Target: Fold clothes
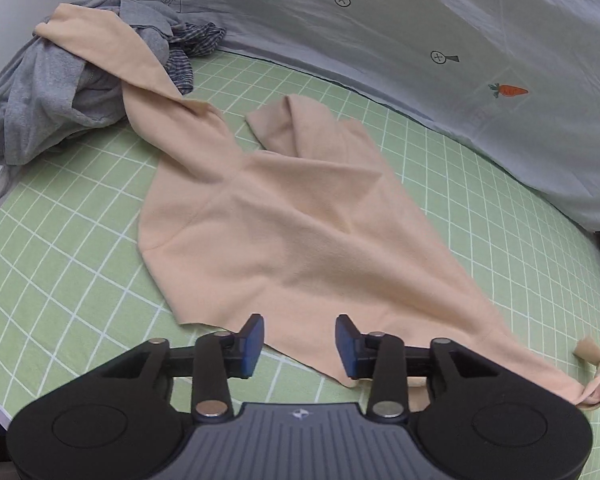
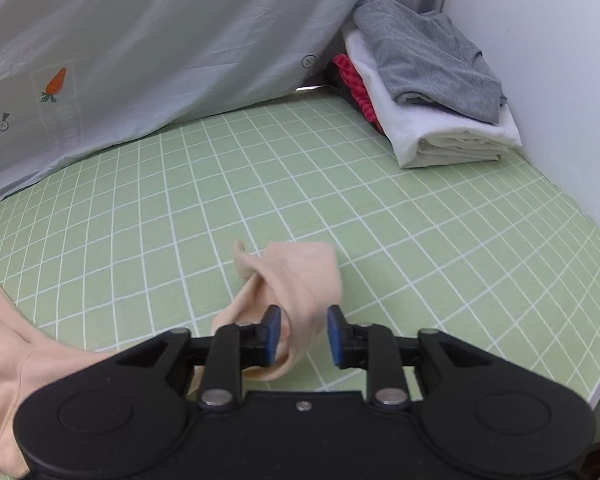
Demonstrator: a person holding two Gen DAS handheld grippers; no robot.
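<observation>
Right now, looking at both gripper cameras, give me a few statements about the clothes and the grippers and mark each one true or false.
1. The left gripper is open above the near edge of the peach garment. True.
2. The right gripper is clamped shut on the sleeve end. False: its jaws are apart, with the sleeve end lying between them.
3. A folded stack sits by the white wall, grey piece on top. True.
4. The unfolded pile holds only white items. False: it shows grey and plaid clothes.
5. The bed sheet is plain blue. False: it is green with a white grid.
</observation>
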